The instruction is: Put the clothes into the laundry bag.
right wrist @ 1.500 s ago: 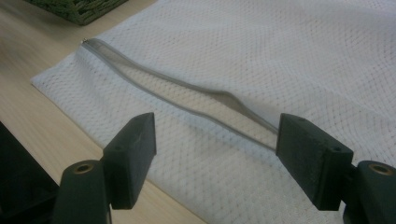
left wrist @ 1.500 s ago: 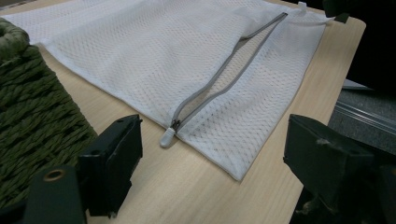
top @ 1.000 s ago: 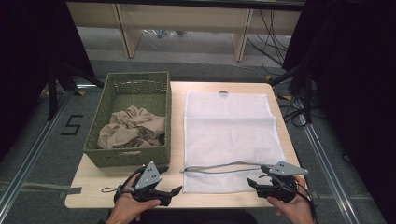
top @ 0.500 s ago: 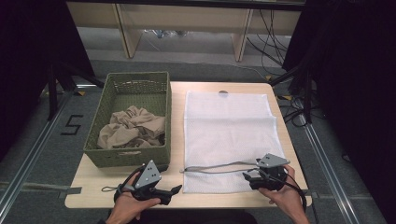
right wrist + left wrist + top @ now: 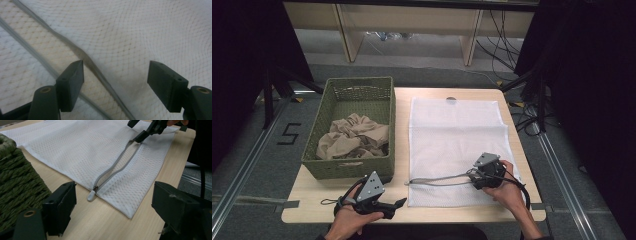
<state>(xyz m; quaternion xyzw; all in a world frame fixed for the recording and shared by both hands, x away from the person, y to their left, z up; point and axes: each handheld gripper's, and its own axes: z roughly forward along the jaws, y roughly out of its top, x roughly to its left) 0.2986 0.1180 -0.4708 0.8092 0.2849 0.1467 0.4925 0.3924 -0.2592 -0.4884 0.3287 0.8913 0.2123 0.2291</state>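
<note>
A white mesh laundry bag [image 5: 457, 135] lies flat on the right half of the wooden table [image 5: 307, 187]. Its grey zipper [image 5: 439, 179] runs along the near edge and gapes open, with the pull [image 5: 91, 195] at the left end. My right gripper [image 5: 473, 179] is open over the zipper's right end. In the right gripper view its jaws [image 5: 116, 75] straddle the mesh [image 5: 150, 30] and one grey zipper tape [image 5: 95, 67]. My left gripper [image 5: 398, 206] rests at the table's front left, open [image 5: 116, 195] and pointing at the zipper pull. The left gripper view also shows the right gripper [image 5: 147, 131] farther off.
A green woven basket [image 5: 382, 95] with crumpled beige clothes [image 5: 354, 137] stands on the left half of the table, right beside the left gripper [image 5: 17, 182]. Bare wood lies between the basket and the bag. Cables hang off the table's right side.
My right gripper has moved left and away from the front edge onto the bag's zipper end. The left gripper, bag and basket have stayed put.
</note>
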